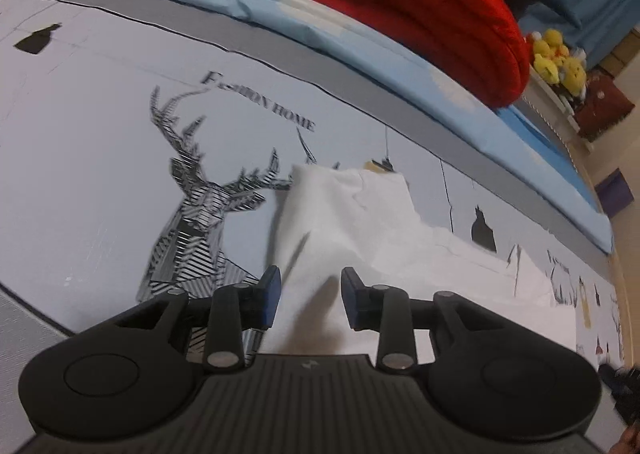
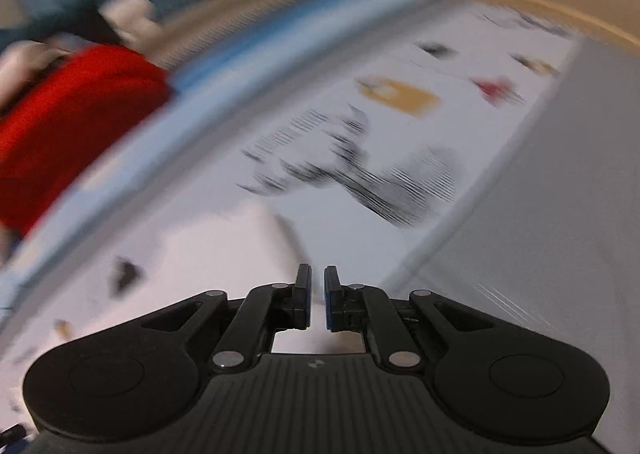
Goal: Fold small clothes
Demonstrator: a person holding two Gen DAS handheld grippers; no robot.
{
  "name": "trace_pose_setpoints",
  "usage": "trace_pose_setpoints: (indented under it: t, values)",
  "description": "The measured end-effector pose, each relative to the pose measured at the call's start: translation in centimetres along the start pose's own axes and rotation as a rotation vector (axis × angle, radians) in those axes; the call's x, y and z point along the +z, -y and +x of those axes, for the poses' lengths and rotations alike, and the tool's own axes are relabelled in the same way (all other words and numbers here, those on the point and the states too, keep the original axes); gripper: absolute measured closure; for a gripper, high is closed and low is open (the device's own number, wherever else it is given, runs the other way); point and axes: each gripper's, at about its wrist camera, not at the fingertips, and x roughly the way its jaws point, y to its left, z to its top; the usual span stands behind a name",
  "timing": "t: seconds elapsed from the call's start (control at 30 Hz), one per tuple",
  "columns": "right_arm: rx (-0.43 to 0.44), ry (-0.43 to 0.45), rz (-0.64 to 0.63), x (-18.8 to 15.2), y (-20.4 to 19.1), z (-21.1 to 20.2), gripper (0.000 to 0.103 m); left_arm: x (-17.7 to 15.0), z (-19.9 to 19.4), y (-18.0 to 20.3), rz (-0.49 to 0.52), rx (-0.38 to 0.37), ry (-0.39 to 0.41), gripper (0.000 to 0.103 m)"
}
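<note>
Left wrist view: I am angling my left tongs (image 1: 310,296) down over the white garment (image 1: 352,222), which is lying rumpled on the printed bed cover (image 1: 100,134) for folding; jaws are standing apart, gripping nothing. Right wrist view, blurred: my right tongs (image 2: 318,296) are pointing down at the garment's edge, jaws nearly together with a slit showing, nothing visibly between them.

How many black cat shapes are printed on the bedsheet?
2 show clearly: one cat shape beside the white cloth, another at the sheet's far left. The cloth may hide more.
</note>
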Motion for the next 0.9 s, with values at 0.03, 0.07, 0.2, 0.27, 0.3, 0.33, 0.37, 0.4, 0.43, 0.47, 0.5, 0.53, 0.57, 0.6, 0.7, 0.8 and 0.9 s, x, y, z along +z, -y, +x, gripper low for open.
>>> trace_pose_setpoints:
  t: [0.03, 0.07, 0.2, 0.27, 0.3, 0.33, 0.37, 0.4, 0.43, 0.47, 0.5, 0.53, 0.57, 0.6, 0.7, 0.8, 0.9]
  values:
    - [0.056, -0.010, -0.013, 0.1, -0.4, 0.3, 0.082, -0.1, 0.5, 0.2, 0.023, 0.014, -0.009, 0.088]
    - [0.106, -0.042, -0.019, 0.1, -0.6, 0.8, 0.078, -0.3, 0.7, 0.4, 0.044, 0.031, -0.016, 0.099]
    - [0.045, -0.251, -0.006, -1.0, 0.1, 4.6, 0.078, -0.2, -2.0, 1.1, 0.049, 0.032, 0.060, 0.098]
    - [-0.031, -0.307, -0.001, -1.5, 1.1, 5.8, 0.079, -0.4, -2.6, 1.6, 0.098, 0.113, 0.063, 0.090]
    - [-0.023, -0.311, 0.028, -1.5, 1.5, 6.0, 0.079, -0.7, -2.7, 2.2, 0.136, 0.181, 0.071, 0.090]
    - [-0.020, -0.303, 0.028, -1.4, 1.4, 5.7, 0.079, -1.0, -3.0, 2.9, 0.189, 0.223, 0.091, 0.090]
    - [-0.019, -0.287, 0.009, -1.3, 1.1, 5.3, 0.079, -1.2, -3.3, 3.5, 0.231, 0.218, 0.108, 0.090]
    - [-0.014, -0.265, -0.007, -1.1, 0.9, 5.0, 0.078, -1.4, -3.5, 4.0, 0.251, 0.189, 0.111, 0.090]
    - [-0.006, -0.245, -0.016, -1.1, 0.7, 4.6, 0.077, -1.7, -3.3, 4.1, 0.257, 0.153, 0.096, 0.088]
    - [-0.002, -0.245, -0.019, -1.1, 0.7, 4.5, 0.077, -2.2, -2.6, 4.0, 0.254, 0.112, 0.052, 0.083]
    - [-0.010, -0.257, -0.018, -1.1, 0.9, 4.5, 0.077, -2.7, -1.3, 3.5, 0.243, 0.089, -0.020, 0.079]
    - [-0.028, -0.272, -0.012, -1.2, 1.2, 4.5, 0.077, -3.3, 0.1, 2.8, 0.217, 0.095, -0.108, 0.079]
    - [-0.046, -0.283, -0.005, -1.0, 1.5, 4.8, 0.078, -3.8, 0.4, 2.2, 0.184, 0.100, -0.139, 0.082]
    - [-0.052, -0.285, 0.001, -0.9, 1.9, 4.6, 0.078, -3.9, -0.3, 2.3, 0.181, 0.102, -0.109, 0.082]
    - [-0.051, -0.209, -0.032, -0.1, 1.9, 2.0, 0.078, -4.0, -4.8, 4.6, 0.312, 0.109, 0.050, 0.079]
    - [0.015, -0.047, -0.118, 1.0, 1.4, -2.7, 0.078, -5.2, -10.4, 6.3, 0.392, 0.084, 0.233, 0.078]
    - [0.107, 0.126, -0.238, 1.2, 1.5, -8.7, 0.077, -7.0, -15.7, 6.5, 0.357, 0.033, 0.298, 0.077]
